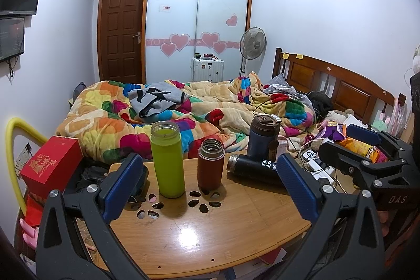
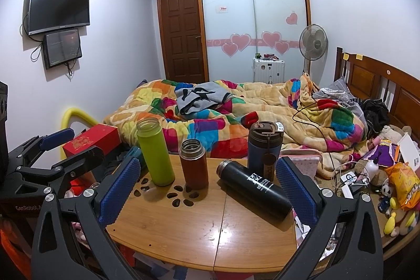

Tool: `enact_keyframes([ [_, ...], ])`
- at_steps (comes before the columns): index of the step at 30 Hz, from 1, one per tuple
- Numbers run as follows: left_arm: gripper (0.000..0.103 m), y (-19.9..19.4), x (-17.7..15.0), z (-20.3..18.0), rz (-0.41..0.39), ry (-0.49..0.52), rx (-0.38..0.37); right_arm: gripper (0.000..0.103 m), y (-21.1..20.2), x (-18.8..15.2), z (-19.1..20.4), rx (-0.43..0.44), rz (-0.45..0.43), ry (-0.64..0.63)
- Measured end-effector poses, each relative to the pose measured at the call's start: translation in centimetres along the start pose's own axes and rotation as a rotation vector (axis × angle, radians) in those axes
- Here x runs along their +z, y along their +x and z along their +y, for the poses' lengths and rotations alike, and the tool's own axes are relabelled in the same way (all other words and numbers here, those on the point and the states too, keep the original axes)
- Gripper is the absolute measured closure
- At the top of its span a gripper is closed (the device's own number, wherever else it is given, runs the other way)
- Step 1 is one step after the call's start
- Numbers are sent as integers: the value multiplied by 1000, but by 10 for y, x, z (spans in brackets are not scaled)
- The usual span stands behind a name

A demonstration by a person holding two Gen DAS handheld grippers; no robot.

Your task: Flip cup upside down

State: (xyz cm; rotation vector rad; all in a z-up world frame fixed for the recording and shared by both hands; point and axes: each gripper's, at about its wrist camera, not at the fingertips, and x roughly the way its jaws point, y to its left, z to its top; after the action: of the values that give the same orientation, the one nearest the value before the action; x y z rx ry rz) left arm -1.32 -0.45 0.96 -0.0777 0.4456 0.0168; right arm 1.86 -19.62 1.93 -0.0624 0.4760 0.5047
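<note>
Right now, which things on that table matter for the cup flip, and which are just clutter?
Job:
tall lime-green cup, upright, open
short brown steel-rimmed cup, upright, open
black cup, lying on its side
navy lidded tumbler, upright
left gripper and right gripper, both open, empty

Clutter:
red gift box
patchwork blanket
snack bag

On the tabletop (image 2: 183, 222) before me stand a lime-green flask (image 2: 155, 152) at eleven o'clock and a rust-red flask (image 2: 193, 164) at twelve, both upright and uncapped. A lidded navy tumbler (image 2: 263, 146) stands at one o'clock, and just before it a black flask (image 2: 256, 189) lies on its side.
</note>
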Motion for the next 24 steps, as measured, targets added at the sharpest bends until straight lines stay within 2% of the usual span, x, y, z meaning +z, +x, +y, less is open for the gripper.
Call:
enact_keyframes([
  [10,0,3,-1,0,3,-1,1,0,-7,11,3,6,3,-3],
  [15,0,11,-2,5,7,-4,4,0,3,7,4,9,14,-6],
  [19,0,47,-3,26,39,-11,21,0,16,-1,0,7,36,-3],
  [24,0,116,-9,51,130,-23,79,0,29,-8,-4,3,68,7],
])
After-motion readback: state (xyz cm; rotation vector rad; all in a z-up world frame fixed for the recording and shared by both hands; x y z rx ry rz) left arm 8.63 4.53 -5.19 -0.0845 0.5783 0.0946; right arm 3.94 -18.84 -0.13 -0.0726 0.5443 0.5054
